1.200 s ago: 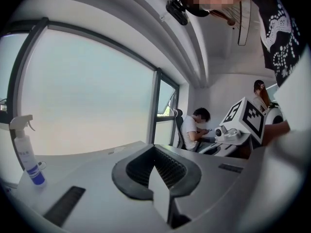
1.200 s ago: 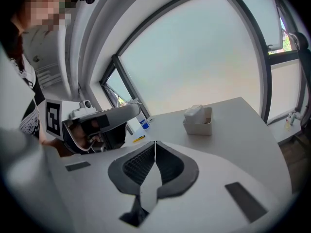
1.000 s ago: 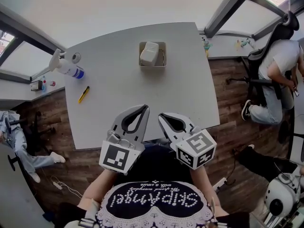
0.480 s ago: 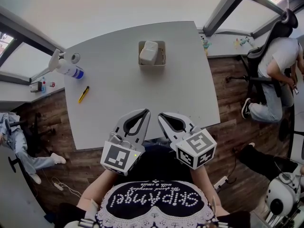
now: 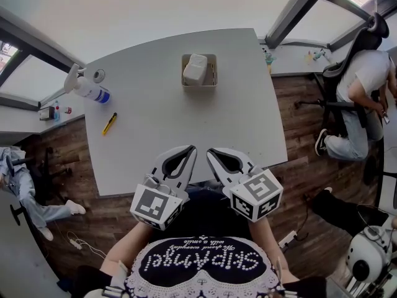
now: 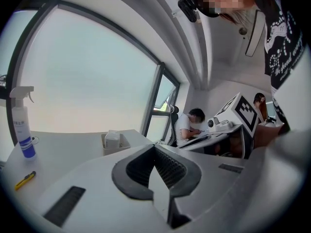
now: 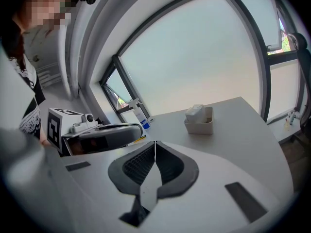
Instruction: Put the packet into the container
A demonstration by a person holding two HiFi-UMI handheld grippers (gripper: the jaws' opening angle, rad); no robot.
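A pale grey table (image 5: 186, 129) stands on a dark wood floor (image 5: 301, 148). Dark-framed windows (image 6: 92, 81) on the far side let in soft daylight. At the right, a person (image 5: 360, 98) sits in a black chair (image 5: 372, 33). A white cable (image 5: 84, 244) lies near left.

Grey table (image 5: 186, 117): container (image 5: 199, 85) far side; spray bottle (image 5: 90, 90), yellow cutter (image 5: 109, 123) left.

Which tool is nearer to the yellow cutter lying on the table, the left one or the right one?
Left. The left tool is at the near edge of the table, right of the yellow cutter; the right tool is beside it, farther right.
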